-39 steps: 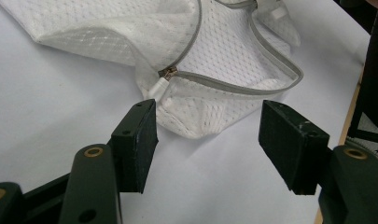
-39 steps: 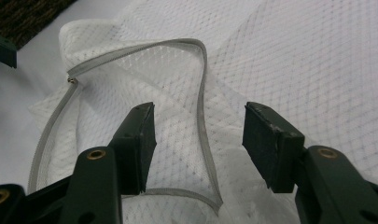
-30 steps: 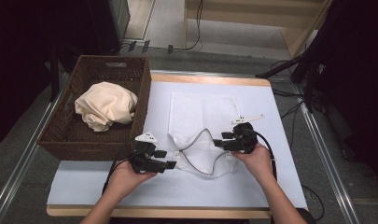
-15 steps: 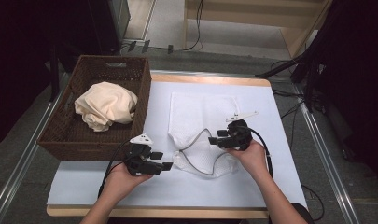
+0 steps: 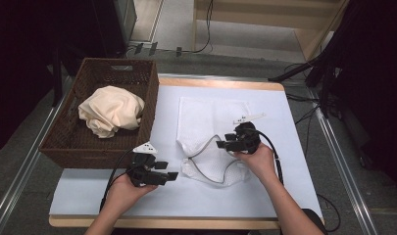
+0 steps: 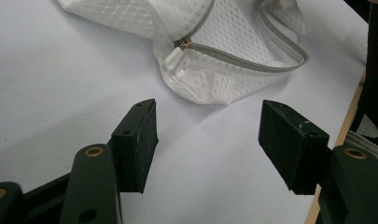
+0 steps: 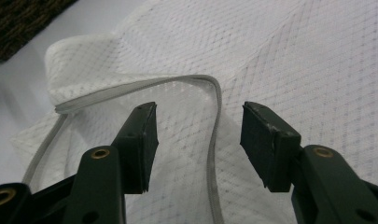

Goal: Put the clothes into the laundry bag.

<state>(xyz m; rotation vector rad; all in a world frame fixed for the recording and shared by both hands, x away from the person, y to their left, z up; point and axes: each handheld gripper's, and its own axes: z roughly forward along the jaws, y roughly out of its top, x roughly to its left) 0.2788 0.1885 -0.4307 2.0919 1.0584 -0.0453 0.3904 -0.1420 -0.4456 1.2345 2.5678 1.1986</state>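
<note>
A white mesh bag with a grey zipper lies flat on the white table top, its near end rumpled and unzipped. My right gripper hovers over that end, open. In the right gripper view the gripper has its jaws on either side of the grey zipper edge without touching it. My left gripper rests low, left of the bag, and is open. In the left gripper view the gripper holds nothing. The zipper pull and the bag's corner lie a short way ahead of it.
A brown wicker basket stands at the table's left and holds a bundled cream cloth. The table's wooden front edge is just below my forearms. Cables and a metal rail lie on the floor around the table.
My left gripper has drawn back a little to the left, away from the bag's corner. My right gripper has shifted slightly left over the zipper edge. The bag has barely moved.
</note>
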